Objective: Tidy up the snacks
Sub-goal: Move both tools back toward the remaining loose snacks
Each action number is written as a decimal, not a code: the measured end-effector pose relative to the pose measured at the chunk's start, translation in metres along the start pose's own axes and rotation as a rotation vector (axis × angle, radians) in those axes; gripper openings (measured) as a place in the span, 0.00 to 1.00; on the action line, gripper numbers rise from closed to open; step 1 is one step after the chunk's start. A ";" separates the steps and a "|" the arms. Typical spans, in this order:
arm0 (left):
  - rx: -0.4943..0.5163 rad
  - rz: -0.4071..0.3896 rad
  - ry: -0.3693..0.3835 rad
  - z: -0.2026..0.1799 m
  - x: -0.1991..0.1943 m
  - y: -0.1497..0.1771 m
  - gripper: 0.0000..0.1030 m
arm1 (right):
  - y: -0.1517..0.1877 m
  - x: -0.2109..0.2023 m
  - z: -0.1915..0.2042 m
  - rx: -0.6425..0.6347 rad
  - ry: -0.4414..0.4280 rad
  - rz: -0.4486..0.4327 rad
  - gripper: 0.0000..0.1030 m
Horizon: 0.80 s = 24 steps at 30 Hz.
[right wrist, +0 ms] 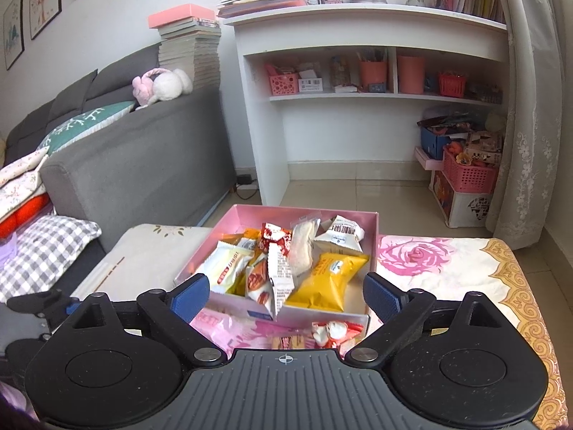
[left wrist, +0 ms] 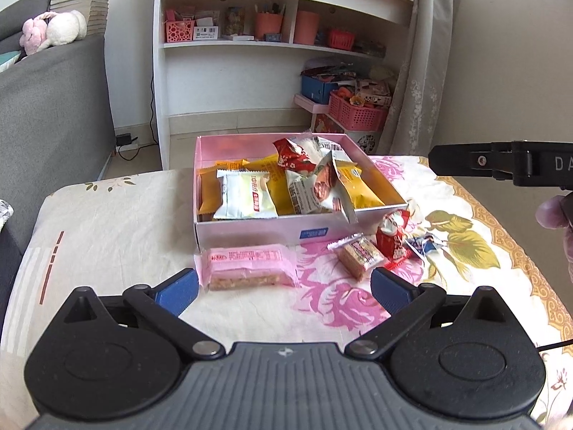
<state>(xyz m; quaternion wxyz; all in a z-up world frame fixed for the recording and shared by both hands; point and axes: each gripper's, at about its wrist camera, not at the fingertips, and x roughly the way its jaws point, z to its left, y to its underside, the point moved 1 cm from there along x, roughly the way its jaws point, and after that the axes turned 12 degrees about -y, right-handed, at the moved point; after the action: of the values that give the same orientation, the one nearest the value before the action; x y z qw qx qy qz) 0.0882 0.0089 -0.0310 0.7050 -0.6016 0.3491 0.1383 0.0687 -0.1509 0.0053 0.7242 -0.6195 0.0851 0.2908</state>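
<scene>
Two grippers, left [left wrist: 283, 288] and right [right wrist: 286, 295], tilt down over the surface [left wrist: 118, 229], jaws spread with nothing between them. Four snacks lie loose before the pink box [left wrist: 250, 231]: a pink bar [left wrist: 250, 267], a wafer [left wrist: 360, 256], a red candy [left wrist: 392, 236] and a small blue one [left wrist: 426, 243]. The box holds a heap of white, yellow and red packets.

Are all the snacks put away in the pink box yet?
Not yet. Many packets already sit in the pink box. Both the left gripper and right gripper are open and empty. Still outside: the pink bar, a small wafer and a red candy.
</scene>
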 end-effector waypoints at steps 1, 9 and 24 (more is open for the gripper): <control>0.006 -0.001 -0.002 -0.001 -0.001 0.003 1.00 | 0.004 -0.003 -0.001 -0.003 0.001 -0.002 0.92; 0.035 -0.002 -0.014 -0.001 -0.003 0.029 1.00 | 0.035 -0.014 -0.014 -0.020 0.023 -0.006 0.95; 0.053 -0.027 -0.031 -0.017 0.018 0.046 1.00 | 0.092 -0.013 -0.053 -0.080 0.126 0.089 0.96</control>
<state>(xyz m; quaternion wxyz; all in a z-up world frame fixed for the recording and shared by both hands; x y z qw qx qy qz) 0.0670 0.0002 -0.0777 0.7279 -0.5852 0.3334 0.1288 0.0224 -0.1995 -0.0784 0.6783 -0.6607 0.1465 0.2863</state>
